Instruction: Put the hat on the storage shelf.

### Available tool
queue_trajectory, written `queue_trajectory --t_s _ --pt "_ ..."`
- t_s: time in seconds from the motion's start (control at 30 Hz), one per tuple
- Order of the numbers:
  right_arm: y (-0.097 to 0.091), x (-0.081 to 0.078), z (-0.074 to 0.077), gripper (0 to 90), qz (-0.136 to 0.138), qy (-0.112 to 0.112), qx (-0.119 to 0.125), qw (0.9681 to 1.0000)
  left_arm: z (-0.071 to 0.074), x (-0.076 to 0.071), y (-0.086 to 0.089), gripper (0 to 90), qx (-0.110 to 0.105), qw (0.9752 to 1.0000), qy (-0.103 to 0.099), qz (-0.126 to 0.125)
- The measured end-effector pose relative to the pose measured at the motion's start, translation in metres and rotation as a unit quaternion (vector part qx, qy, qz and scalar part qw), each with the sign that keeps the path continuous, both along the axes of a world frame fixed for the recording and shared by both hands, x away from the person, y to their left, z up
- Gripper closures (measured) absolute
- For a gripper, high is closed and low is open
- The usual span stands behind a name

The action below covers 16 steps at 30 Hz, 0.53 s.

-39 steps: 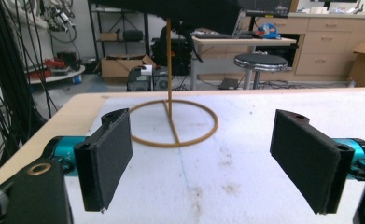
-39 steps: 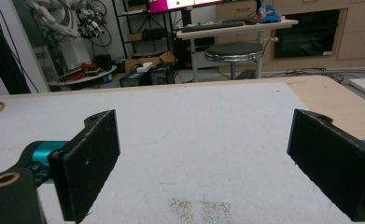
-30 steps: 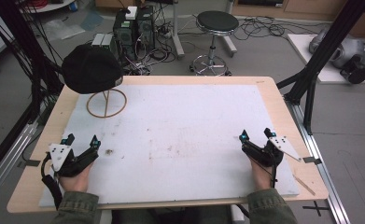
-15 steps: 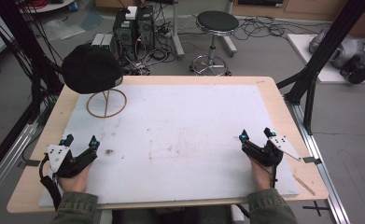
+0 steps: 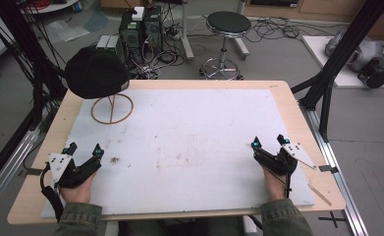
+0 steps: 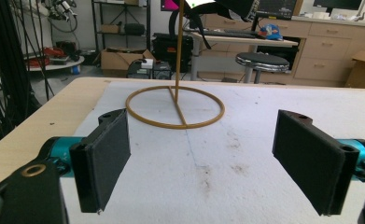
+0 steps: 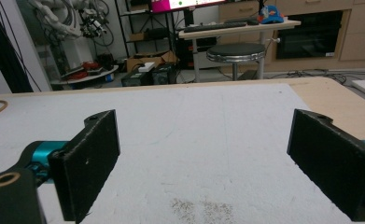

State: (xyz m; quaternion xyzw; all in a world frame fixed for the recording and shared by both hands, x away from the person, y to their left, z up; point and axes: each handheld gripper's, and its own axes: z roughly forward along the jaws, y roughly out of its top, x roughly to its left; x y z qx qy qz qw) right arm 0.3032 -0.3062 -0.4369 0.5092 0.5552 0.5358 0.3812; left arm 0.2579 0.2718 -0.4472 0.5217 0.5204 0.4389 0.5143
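black cap point(image 5: 96, 72): one, rounded, soft-looking, perched atop one thin wooden stand point(image 5: 112, 108) with a ring base, far left of the surface point(image 5: 189, 137). white mat: one, rectangular, stained. left claw point(image 5: 84, 150): one, jaws apart, near left, holding nothing. right claw point(image 5: 268, 142): one, jaws apart, near right, holding nothing.

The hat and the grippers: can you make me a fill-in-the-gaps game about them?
1. The black hat sits on top of a thin wooden ____.
2. The stand has a base shaped like a ____.
3. The left gripper and the right gripper both have their jaws ____.
4. The gripper nearer the hat is the ____ one.

Missing words: stand; ring; open; left
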Motion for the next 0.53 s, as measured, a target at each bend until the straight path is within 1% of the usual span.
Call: queue_trajectory --t_s 0.1,0.2,0.23,0.4,0.53 --pt "0.0002 0.0000 -0.0001 8.6 0.001 0.002 0.001 1.0000 -0.0014 0.0005 -0.0006 19.4 -0.001 1.0000 0.004 -0.002" --pt "-0.0005 0.0010 -0.0005 8.6 0.001 -0.001 -0.004 1.0000 -0.0022 0.0011 -0.0010 19.3 -0.002 1.0000 0.008 -0.003" --pt "-0.0001 0.0008 -0.0005 8.6 0.001 0.001 -0.001 1.0000 -0.0021 0.0009 -0.0010 19.3 -0.001 1.0000 0.009 -0.003" --pt "0.0005 0.0013 -0.0008 8.6 0.001 0.005 0.002 1.0000 -0.0025 0.0009 -0.0005 19.2 -0.002 0.9999 0.010 -0.003" --pt "0.0005 0.0026 -0.0012 8.6 0.002 0.003 -0.002 1.0000 -0.0032 0.0011 -0.0010 19.2 -0.004 0.9999 0.011 -0.004"
